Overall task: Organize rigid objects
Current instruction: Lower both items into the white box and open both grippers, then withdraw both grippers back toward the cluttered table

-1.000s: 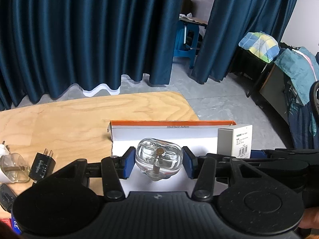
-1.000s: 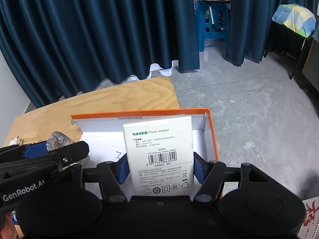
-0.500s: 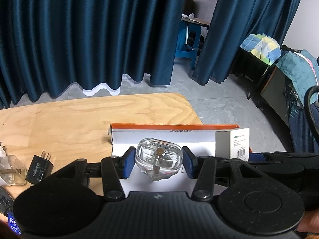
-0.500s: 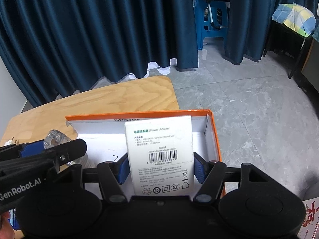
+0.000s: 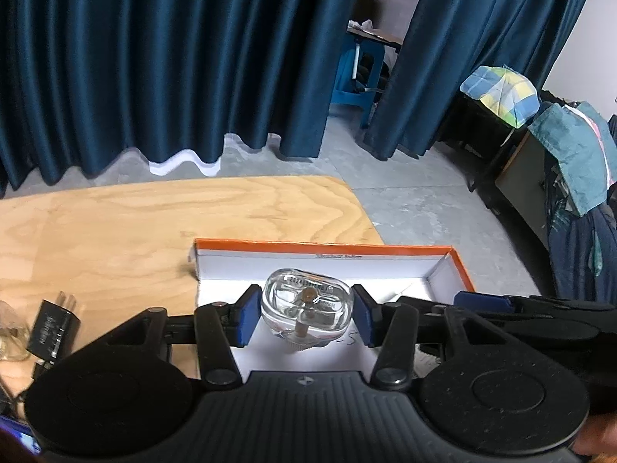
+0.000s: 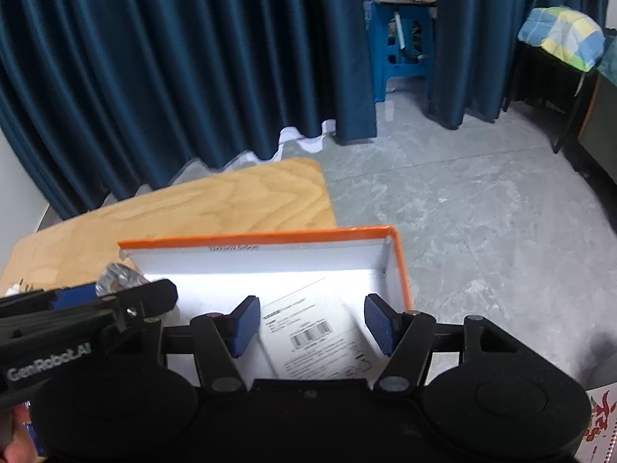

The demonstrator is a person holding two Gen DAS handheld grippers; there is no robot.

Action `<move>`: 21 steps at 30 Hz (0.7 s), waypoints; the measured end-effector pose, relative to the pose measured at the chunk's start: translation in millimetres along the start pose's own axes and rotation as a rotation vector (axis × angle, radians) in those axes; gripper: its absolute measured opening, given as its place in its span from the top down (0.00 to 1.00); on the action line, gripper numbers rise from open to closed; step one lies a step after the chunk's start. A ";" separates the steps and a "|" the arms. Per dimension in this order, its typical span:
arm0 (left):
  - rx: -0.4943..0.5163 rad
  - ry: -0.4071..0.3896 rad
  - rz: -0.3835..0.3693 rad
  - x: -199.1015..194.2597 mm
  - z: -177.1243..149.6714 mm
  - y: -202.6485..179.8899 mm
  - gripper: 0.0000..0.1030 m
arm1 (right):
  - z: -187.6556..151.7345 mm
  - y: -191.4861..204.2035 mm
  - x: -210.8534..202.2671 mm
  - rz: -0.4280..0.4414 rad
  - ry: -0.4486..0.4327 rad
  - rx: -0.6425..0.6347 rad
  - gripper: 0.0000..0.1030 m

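The white adapter box (image 6: 314, 337) has left the right claw (image 6: 310, 322) and lies flat in the orange-rimmed tray (image 6: 401, 270) just below and between its pads — one item is stowed. That claw stands wide, touching nothing. The left claw (image 5: 306, 314), its jaws having just eased slightly, is narrow on the clear plug (image 5: 306, 310) above the tray — release pending.

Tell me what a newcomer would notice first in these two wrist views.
First, the clear plastic adapter sitting between the blue pads of the left gripper, right over the orange-rimmed white box on the wooden table. Next, the white power-adapter carton lying tilted inside that box, with the right gripper jaws standing clear of it on either side. Dark blue curtains fill the background.
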State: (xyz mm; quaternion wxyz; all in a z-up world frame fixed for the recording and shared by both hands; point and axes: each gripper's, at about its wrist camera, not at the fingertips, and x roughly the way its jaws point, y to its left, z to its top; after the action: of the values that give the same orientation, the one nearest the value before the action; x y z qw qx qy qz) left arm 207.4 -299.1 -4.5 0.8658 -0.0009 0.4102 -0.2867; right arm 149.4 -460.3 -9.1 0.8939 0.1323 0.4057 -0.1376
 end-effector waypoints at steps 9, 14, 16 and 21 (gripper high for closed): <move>0.003 -0.052 -0.037 -28.5 0.6 -8.5 0.16 | -4.6 -14.2 -44.6 -0.041 -0.085 0.018 0.25; 0.050 -0.058 0.038 -59.2 -7.0 -11.7 0.09 | -16.5 -7.8 -79.5 -0.026 -0.123 0.009 0.23; 0.066 -0.055 0.072 -75.2 -12.5 -12.6 0.04 | -23.1 -2.1 -92.2 -0.006 -0.124 -0.004 0.21; 0.120 -0.060 0.140 -113.9 -33.6 -13.4 0.00 | -47.0 20.1 -118.3 -0.002 -0.122 -0.026 0.18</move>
State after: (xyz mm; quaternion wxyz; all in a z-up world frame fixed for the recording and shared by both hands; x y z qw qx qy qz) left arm 120.0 -245.8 57.2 0.8940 0.0709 0.3652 -0.2496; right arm 49.2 -408.9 53.7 0.9184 0.1118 0.3522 -0.1413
